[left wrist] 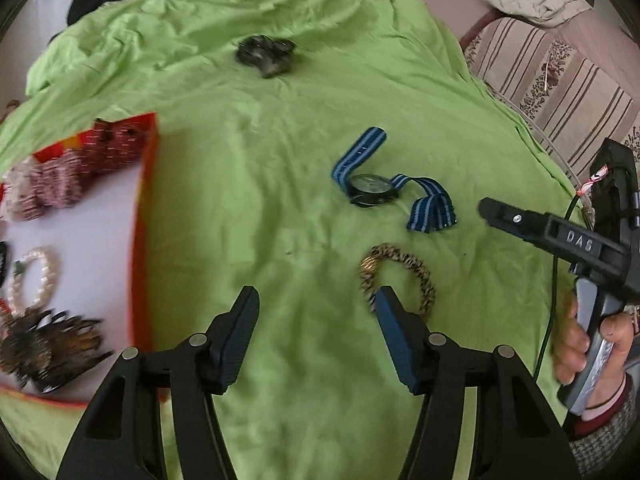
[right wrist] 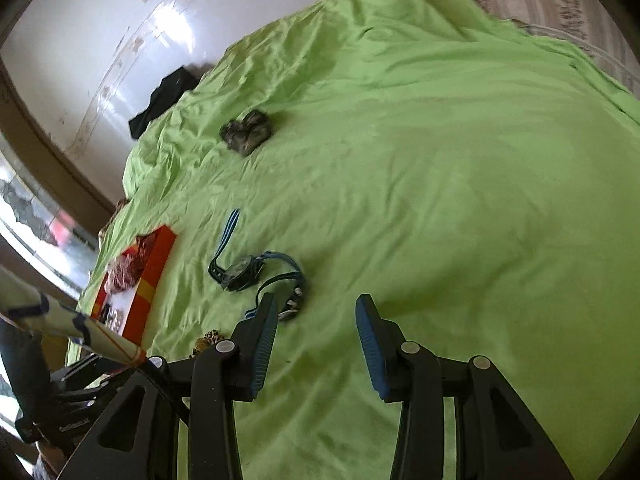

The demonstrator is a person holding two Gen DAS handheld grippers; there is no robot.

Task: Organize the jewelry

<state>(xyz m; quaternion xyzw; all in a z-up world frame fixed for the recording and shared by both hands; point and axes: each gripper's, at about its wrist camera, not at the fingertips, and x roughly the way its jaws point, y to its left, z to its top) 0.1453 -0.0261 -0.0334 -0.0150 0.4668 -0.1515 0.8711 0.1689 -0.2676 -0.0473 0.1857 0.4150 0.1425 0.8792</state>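
From the left wrist camera we see the left gripper (left wrist: 316, 320) with its jaws spread and nothing between them, hanging over the green sheet (left wrist: 248, 184) that covers the surface. One jaw tip overlaps the near side of a braided bracelet (left wrist: 398, 280), which we take as the next piece to lift; whether the tip touches it we cannot tell. Just beyond lies a watch (left wrist: 370, 191) with a blue striped strap, and well beyond that, toward the far edge of the sheet, a dark clump (left wrist: 266, 54) too blurred to name. Along the left edge sits a box (left wrist: 142, 216) with orange walls; it already holds a pearl bracelet (left wrist: 36, 276), red and pink beaded pieces (left wrist: 76, 168) and a dark spiky hair clip (left wrist: 52, 344), so we judge it to be the place where things are gathered. At the right edge a hand (left wrist: 576, 344) holds the right gripper (left wrist: 516, 220) out over the sheet.

From the right wrist camera, the right gripper (right wrist: 316, 340) also has its jaws spread and empty, aimed down at bare sheet (right wrist: 460, 200). The watch (right wrist: 242, 272) lies just ahead of its left-hand jaw, probably its target. The box (right wrist: 150, 280) stands toward the left edge, and the dark clump (right wrist: 246, 132) lies far off.
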